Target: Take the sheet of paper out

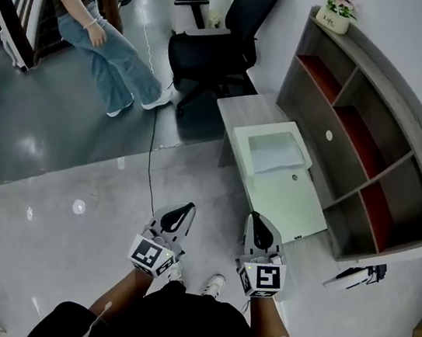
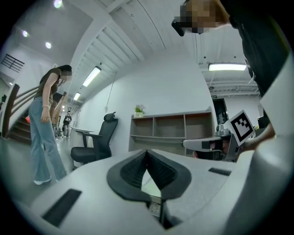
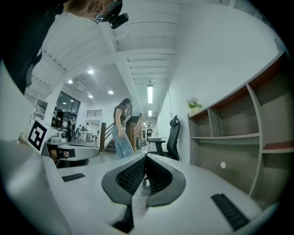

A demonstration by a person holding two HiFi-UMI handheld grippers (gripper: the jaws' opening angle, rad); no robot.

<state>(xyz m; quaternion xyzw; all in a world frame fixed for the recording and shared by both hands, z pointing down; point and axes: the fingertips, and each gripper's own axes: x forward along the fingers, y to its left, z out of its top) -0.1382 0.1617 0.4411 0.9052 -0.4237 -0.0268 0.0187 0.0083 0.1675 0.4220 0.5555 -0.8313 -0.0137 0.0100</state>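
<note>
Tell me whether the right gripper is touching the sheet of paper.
Apart. In the head view, a stretch of bare printer top lies between the right gripper and the sheet of paper.

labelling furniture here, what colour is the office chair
Black; the office chair shows best in the head view.

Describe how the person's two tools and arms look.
Both the left tool and the right tool have a light grey, tapered shell with black ribbed pads inside. Each carries a white cube with black square markers at its rear. The person wears a black top.
</note>
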